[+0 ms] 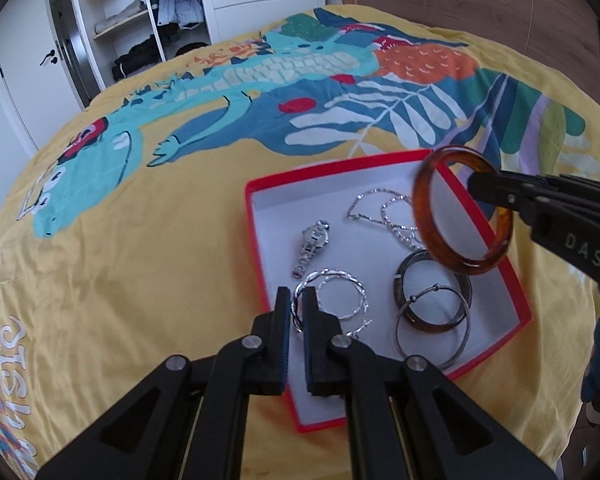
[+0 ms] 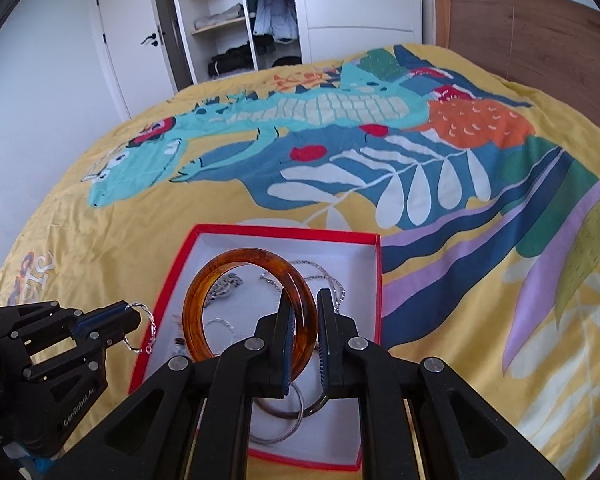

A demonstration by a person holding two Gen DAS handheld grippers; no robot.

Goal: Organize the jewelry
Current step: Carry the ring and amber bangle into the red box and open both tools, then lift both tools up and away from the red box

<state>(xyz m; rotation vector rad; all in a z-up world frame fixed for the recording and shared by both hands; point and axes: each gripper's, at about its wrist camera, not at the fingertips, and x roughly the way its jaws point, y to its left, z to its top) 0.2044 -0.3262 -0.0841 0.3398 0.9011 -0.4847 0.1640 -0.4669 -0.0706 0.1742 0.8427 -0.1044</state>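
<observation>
Bed [image 1: 112, 240]: carries our red box [image 1: 516, 292], no desk here.
Amber bangle [image 1: 460, 208]: we hold it upright over the box's right side, its ring plane across our right gripper [image 2: 304, 312] fingers, which pinch its band.
Twisted silver hoop [image 1: 340, 292]: pinched narrowly in our left gripper [image 1: 296, 300], at the box's near-left wall.

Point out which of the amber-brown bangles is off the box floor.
The translucent amber bangle, clamped in the right claw, hangs above the red box; the darker brown bangle lies flat inside.
</observation>
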